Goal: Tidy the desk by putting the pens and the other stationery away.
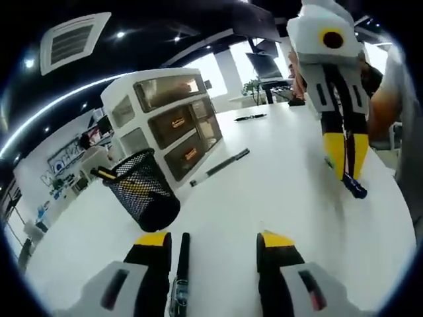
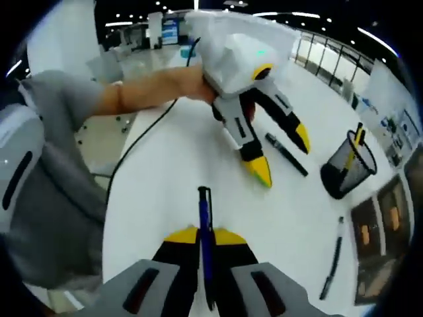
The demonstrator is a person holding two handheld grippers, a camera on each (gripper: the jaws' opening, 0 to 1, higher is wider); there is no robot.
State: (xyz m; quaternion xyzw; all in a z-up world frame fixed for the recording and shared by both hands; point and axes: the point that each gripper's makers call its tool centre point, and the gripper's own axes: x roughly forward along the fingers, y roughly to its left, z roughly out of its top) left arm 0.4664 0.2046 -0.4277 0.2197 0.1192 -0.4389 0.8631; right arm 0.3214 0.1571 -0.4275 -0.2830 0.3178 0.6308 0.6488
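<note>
In the left gripper view, our left tongs (image 1: 215,251) stand released, jaws well apart, with a black pen (image 1: 182,261) lying on the worktop (image 1: 277,198) just inside the left jaw, its long axis running along the jaws. Ahead and to the left sits the mesh pen cup (image 1: 144,188), already holding a yellow pencil, with a drawer unit (image 1: 168,119) behind it. A 2nd black pen (image 1: 221,166) lies in front of the drawers, and a 3rd (image 1: 251,117) further back. The right tongs (image 1: 348,173) come in from the right, clenched on a blue pen (image 1: 353,187).

In the right gripper view, the right tongs (image 2: 206,236) grip that blue pen (image 2: 205,238), which points straight forward between the jaws. The left tongs (image 2: 283,158) hang open over the black pen (image 2: 285,154), straddling it. The cup (image 2: 349,168) lies ahead and to the right, nearer the left tongs. We judge the left tongs need only close on their pen.
</note>
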